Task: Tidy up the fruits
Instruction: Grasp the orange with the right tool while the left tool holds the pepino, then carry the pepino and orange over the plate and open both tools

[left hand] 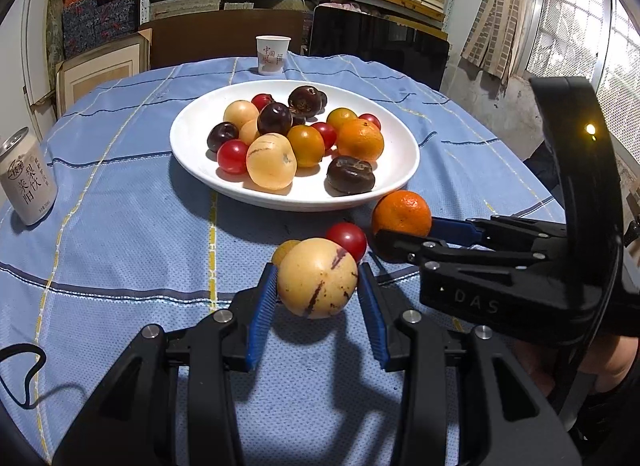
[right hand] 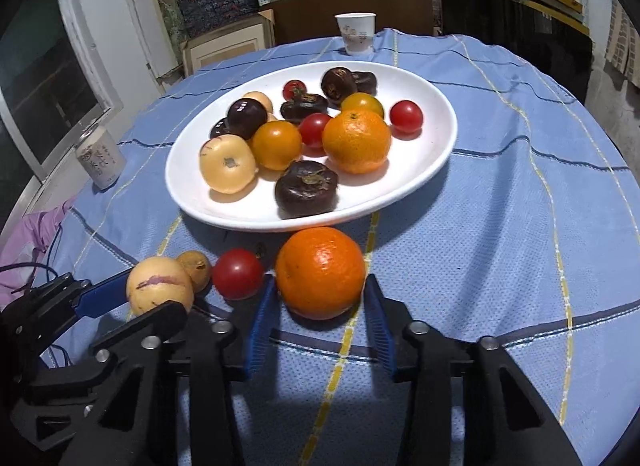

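Observation:
A white plate point(left hand: 192, 161) holds several fruits: tomatoes, dark plums, pale melons and an orange. In front of it on the cloth lie a pale yellow melon point(left hand: 317, 283), a small yellow fruit point(left hand: 283, 250), a red tomato point(left hand: 347, 239) and an orange point(left hand: 401, 213). My left gripper point(left hand: 318, 290) has its blue pads against both sides of the melon point(right hand: 159, 290). My right gripper point(right hand: 320, 298) has its pads against the orange point(right hand: 321, 272); it also shows in the left wrist view point(left hand: 404, 234).
A drink can point(left hand: 26, 177) stands at the left of the table, a paper cup point(left hand: 273, 54) at the far edge. The blue checked cloth point(left hand: 120, 250) covers the round table. Shelves of boxes stand behind. A cable point(left hand: 24, 378) lies at the near left.

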The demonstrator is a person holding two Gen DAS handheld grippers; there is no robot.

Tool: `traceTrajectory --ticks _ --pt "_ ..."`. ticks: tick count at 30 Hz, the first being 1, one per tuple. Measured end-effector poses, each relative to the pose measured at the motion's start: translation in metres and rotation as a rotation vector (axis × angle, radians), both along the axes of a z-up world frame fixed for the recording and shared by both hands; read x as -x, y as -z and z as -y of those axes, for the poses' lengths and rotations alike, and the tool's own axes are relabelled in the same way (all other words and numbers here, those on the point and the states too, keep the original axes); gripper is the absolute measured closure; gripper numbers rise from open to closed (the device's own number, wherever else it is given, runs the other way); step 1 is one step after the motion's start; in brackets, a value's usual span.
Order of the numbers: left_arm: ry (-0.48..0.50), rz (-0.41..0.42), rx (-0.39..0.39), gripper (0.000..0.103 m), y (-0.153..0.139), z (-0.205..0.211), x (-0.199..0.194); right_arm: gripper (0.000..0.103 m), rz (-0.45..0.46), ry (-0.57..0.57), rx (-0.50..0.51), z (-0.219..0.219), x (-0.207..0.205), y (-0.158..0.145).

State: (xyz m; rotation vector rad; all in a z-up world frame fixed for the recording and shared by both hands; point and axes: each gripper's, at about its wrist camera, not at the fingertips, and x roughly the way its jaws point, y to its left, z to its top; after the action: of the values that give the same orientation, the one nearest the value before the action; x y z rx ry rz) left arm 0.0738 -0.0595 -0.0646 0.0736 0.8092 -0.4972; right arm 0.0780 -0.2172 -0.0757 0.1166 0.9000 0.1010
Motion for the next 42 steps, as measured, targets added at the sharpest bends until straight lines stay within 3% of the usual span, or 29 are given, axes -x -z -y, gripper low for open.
traceTrajectory --ticks 14,28,42 --pt "-0.007 -0.001 0.005 0.063 0.001 -0.001 -0.002 0.061 0.024 0.032 0.050 0.010 0.018 -0.008" --pt "-0.038 0.019 0.016 0.063 -0.003 -0.010 0.002 0.061 0.047 0.087 0.038 0.041 0.050 -0.012" --pt "-0.046 0.010 -0.015 0.063 -0.005 -0.013 0.011 0.061 0.082 0.106 0.053 0.055 0.070 -0.020"
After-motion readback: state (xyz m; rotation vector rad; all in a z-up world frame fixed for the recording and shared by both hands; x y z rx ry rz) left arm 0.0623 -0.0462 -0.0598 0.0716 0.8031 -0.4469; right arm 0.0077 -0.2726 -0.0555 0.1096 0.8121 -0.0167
